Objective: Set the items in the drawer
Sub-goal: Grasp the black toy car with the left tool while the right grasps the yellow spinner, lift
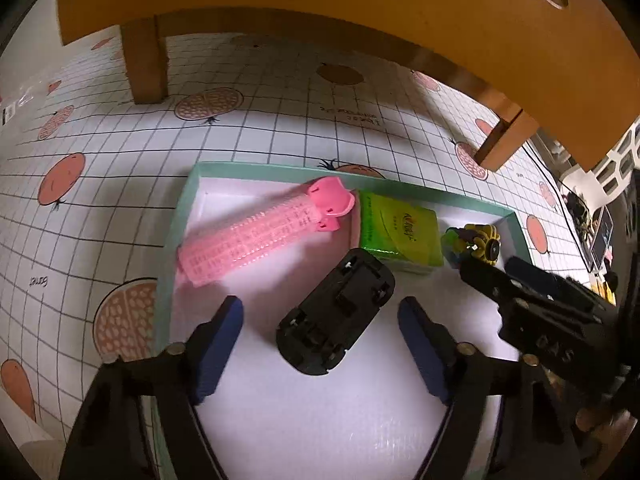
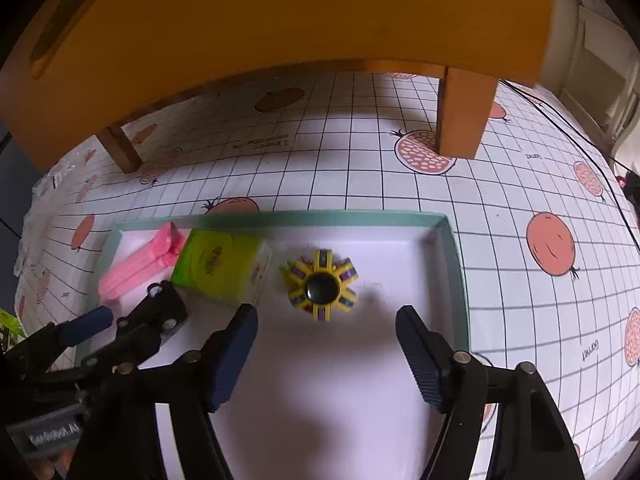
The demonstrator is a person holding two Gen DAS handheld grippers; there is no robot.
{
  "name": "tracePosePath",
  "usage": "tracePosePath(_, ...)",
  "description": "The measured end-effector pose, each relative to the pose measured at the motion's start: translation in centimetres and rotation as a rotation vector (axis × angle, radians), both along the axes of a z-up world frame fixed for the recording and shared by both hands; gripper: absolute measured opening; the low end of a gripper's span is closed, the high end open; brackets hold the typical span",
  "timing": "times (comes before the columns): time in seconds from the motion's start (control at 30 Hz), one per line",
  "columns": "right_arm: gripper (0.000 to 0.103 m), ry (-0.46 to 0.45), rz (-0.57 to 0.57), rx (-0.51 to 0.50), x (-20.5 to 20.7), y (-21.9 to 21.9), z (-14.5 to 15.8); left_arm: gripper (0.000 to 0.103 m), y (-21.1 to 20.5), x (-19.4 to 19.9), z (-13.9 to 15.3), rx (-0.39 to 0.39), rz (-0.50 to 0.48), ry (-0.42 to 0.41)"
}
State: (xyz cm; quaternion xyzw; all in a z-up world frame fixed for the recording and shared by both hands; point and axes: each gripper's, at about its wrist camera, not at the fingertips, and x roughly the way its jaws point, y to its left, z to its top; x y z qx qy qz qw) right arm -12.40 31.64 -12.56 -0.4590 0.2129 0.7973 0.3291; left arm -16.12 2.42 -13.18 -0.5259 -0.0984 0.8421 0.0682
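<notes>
Pick step: left gripper (image 1: 320, 344) released, jaws straddling the black car (image 1: 335, 312) in the tray (image 1: 176, 216); right gripper (image 2: 326, 354) released, spinner (image 2: 322, 285) just ahead; next, I'd say, clench, lift, carry to drawer.

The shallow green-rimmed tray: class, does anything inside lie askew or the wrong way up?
Yes. In the shallow green-rimmed tray, the black toy car lies upside down, underside and wheels showing, set diagonally. The pink ridged hair roller also lies slanted.
</notes>
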Motion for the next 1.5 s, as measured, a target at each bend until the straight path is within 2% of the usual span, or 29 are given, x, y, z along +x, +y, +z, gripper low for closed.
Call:
tracePosePath(0.1,0.067,-0.011,0.002,0.005,-0.6,0.3,-0.3,0.071,0.2,-0.2,-0.4,-0.003,-0.013,-0.006)
tracePosePath(0.17,0.062,-0.014,0.002,-0.003,-1.0,0.6,-0.6,0.065,0.2,-0.4,-0.5,0.003,-0.023,-0.007)
tracePosePath(0.2,0.055,-0.012,0.004,-0.008,-1.1,0.7,-0.6,0.064,0.3,-0.4,-0.6,0.004,-0.026,-0.008)
tracePosePath(0.27,0.053,-0.013,0.004,-0.013,-1.4,0.9,-0.8,0.061,0.4,-0.4,-0.7,0.000,-0.031,-0.004)
tracePosePath(0.33,0.046,-0.012,0.005,-0.016,-1.5,1.0,-0.8,0.058,0.5,-0.5,-0.7,0.007,-0.035,-0.001)
tracePosePath(0.4,0.043,-0.010,0.001,-0.015,-1.6,1.0,-0.8,0.050,0.6,-0.5,-0.7,0.010,-0.040,0.001)
tracePosePath(0.5,0.040,-0.004,0.000,-0.017,-1.5,1.0,-0.7,0.040,0.6,-0.5,-0.8,0.010,-0.053,0.005)
tracePosePath(0.57,0.040,-0.004,0.000,-0.016,-1.3,1.0,-0.6,0.038,0.7,-0.4,-0.7,0.004,-0.059,0.010)
tracePosePath(1.03,0.040,0.004,-0.016,-0.054,1.2,-1.0,-0.6,0.038,0.2,1.5,-0.4,0.006,-0.073,0.010)
tracePosePath(1.5,0.040,0.017,-0.031,-0.074,4.5,-3.8,0.7,0.038,-0.1,3.9,1.7,0.015,-0.084,0.052)
